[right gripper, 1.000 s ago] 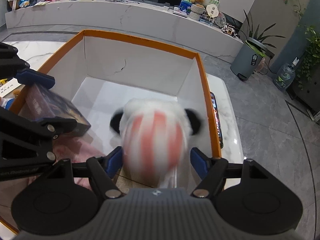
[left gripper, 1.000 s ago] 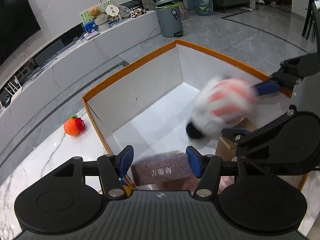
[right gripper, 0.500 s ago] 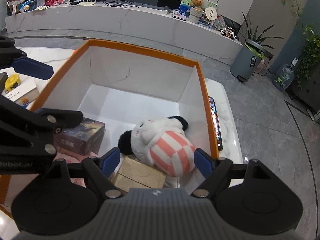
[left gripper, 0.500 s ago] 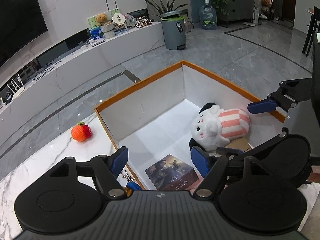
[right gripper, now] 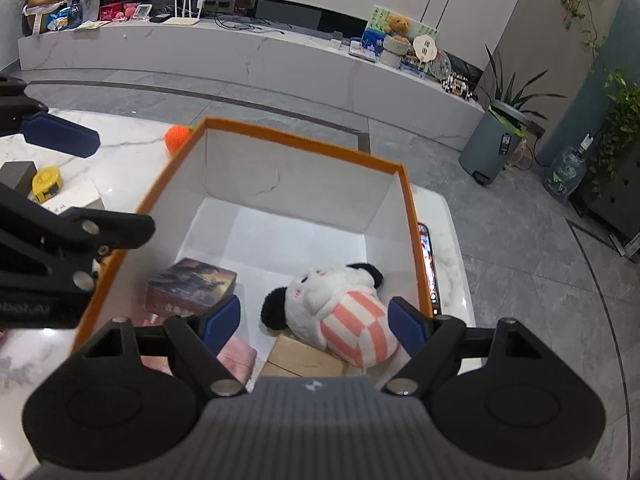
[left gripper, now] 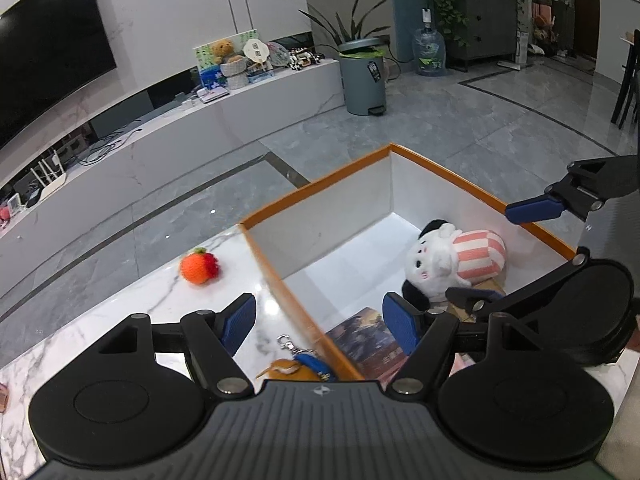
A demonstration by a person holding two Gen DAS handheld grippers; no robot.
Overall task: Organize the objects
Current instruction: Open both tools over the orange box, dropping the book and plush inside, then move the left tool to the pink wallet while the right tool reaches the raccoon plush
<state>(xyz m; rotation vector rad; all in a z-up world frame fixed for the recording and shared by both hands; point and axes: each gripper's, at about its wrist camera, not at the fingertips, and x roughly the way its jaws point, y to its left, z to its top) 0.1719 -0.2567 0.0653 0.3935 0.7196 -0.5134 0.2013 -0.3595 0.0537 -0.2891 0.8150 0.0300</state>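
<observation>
Both hand-held grippers, left (left gripper: 319, 322) and right (right gripper: 314, 320), gape empty above the box (right gripper: 412, 216); next, likely fetch the orange toy (left gripper: 199, 267) on the bench (left gripper: 120, 300).

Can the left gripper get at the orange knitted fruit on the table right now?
Probably yes. The left gripper is open and empty, and the orange knitted fruit sits alone on bare marble outside the box wall, nothing between them.

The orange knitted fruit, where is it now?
The orange knitted fruit lies on the marble table, outside the box, near its far left corner.
</observation>
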